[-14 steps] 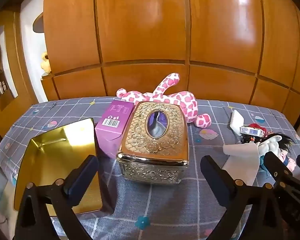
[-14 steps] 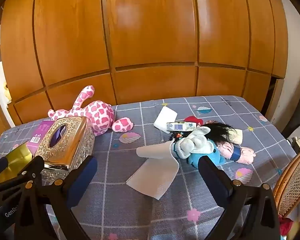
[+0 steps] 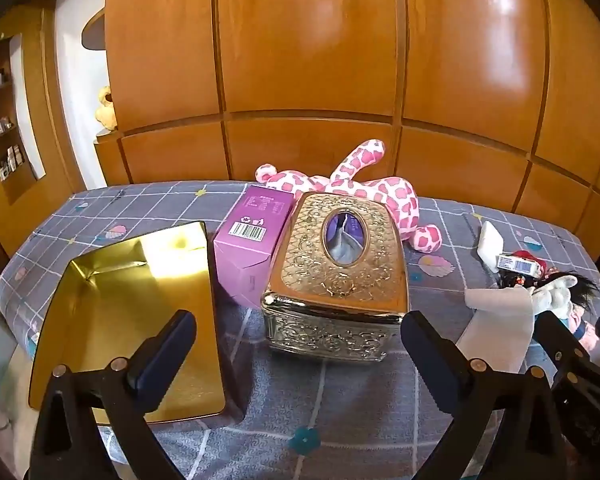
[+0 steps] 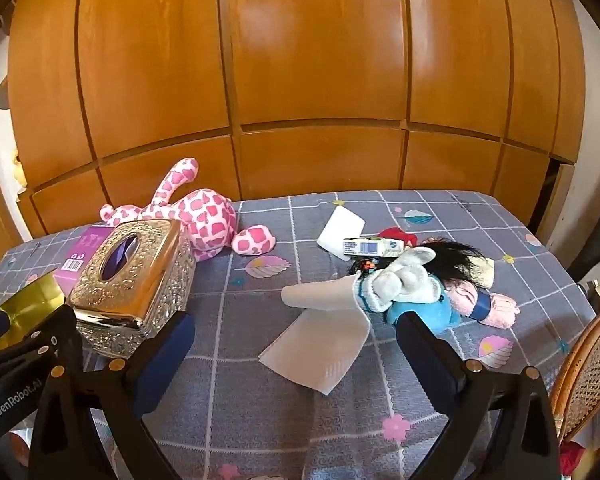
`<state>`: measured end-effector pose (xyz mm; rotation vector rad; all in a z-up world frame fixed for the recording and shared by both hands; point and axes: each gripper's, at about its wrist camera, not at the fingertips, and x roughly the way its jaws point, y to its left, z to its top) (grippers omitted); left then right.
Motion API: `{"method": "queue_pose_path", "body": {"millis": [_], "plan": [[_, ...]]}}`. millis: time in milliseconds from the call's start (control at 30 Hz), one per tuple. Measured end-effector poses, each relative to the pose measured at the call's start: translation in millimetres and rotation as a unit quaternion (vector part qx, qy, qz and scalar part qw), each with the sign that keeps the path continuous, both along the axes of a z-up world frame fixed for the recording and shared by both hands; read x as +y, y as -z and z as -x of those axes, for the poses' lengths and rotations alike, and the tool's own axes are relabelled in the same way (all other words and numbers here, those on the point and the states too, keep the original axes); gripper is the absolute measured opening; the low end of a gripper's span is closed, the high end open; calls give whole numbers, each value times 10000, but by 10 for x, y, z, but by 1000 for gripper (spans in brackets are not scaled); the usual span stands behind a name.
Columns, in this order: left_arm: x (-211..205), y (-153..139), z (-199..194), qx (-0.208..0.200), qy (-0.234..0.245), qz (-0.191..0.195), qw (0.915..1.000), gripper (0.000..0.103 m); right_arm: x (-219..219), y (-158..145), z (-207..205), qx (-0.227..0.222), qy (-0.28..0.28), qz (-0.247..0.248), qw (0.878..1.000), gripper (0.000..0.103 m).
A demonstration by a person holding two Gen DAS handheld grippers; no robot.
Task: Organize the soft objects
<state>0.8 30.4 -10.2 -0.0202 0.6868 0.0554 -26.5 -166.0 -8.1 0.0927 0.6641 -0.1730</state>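
Observation:
A pink spotted plush toy (image 3: 380,192) lies at the back of the table behind an ornate gold tissue box (image 3: 340,264); it also shows in the right wrist view (image 4: 204,220). A pile of soft dolls (image 4: 428,280) with black hair and blue clothes lies at the right, beside a white tissue sheet (image 4: 320,340). My left gripper (image 3: 298,344) is open and empty in front of the tissue box. My right gripper (image 4: 292,344) is open and empty above the tissue sheet.
A gold tin tray (image 3: 132,312) lies at the front left. A purple carton (image 3: 252,248) stands left of the tissue box. A white packet (image 4: 340,228) and a small barcode box (image 4: 372,246) lie behind the dolls. A wicker chair (image 4: 588,368) stands at the right.

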Motion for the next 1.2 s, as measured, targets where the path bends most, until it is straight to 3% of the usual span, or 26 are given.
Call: {"method": "queue_pose_path", "body": {"millis": [1200], "plan": [[335, 169, -21, 157, -276, 98, 9994, 103, 200, 147, -159, 128, -432, 141, 9989, 103]]}}
